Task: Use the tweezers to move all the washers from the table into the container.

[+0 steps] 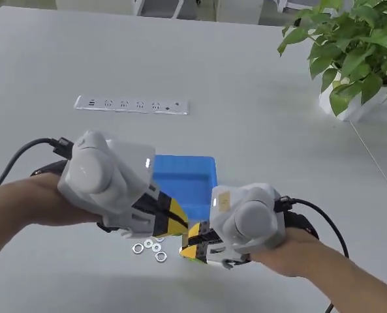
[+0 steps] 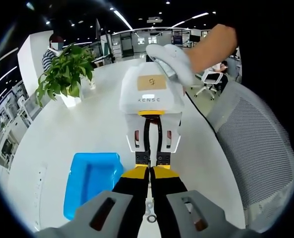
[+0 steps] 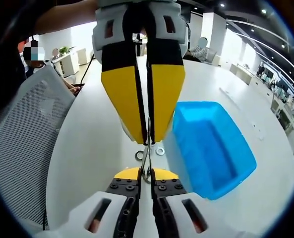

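Note:
Thin metal tweezers (image 3: 146, 161) run between the two grippers, which face each other tip to tip. My right gripper (image 3: 146, 174) is shut on the tweezers' near end, and the yellow jaws of my left gripper (image 3: 147, 140) close on the far end. In the head view the left gripper (image 1: 175, 222) and the right gripper (image 1: 192, 246) meet just in front of the blue container (image 1: 188, 176). Several washers (image 1: 149, 246) lie on the table under the left gripper's jaws, also seen as washers (image 3: 159, 150) beside the container (image 3: 211, 148). In the left gripper view its jaws (image 2: 149, 173) are pressed together.
A white power strip (image 1: 132, 105) lies farther back on the grey table (image 1: 258, 130). A potted plant (image 1: 353, 59) stands at the back right. A mesh chair (image 2: 258, 148) is beside the table, and people sit in the background.

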A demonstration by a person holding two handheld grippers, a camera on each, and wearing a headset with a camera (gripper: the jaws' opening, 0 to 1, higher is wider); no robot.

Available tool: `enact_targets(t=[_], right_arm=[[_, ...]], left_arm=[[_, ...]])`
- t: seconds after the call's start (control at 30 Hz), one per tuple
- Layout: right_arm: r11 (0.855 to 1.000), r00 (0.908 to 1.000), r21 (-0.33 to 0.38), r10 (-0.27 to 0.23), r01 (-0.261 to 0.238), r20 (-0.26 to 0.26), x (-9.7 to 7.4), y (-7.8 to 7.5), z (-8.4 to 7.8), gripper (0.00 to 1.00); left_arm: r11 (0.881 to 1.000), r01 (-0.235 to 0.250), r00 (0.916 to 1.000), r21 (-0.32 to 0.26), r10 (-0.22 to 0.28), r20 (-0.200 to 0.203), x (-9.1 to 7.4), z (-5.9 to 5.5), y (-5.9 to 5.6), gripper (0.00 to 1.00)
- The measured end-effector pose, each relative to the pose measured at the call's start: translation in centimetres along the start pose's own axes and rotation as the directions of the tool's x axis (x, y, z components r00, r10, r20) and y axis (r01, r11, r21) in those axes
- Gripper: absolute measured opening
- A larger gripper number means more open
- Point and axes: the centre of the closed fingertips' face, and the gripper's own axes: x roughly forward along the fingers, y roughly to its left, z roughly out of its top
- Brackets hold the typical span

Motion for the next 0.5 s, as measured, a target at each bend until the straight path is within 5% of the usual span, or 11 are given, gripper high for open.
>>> enact_targets(t=[0.27,0.5], right_arm=[[1.000,1.0000,-0.005,-0.001,0.001,-0.006,0.0,0.0,0.0,0.07],[1.000,1.0000,-0.004,-0.004,0.004,-0.008,0.0,0.1,0.0,0.07]], left_arm=[[1.000,-0.009,1.0000,-0.005,0.009,-0.004,-0.1,0.0,0.0,0.06],[0.999,-0.033,0.9993,-0.035,0.034,0.017,-1.1,0.4,0.1,0.17]])
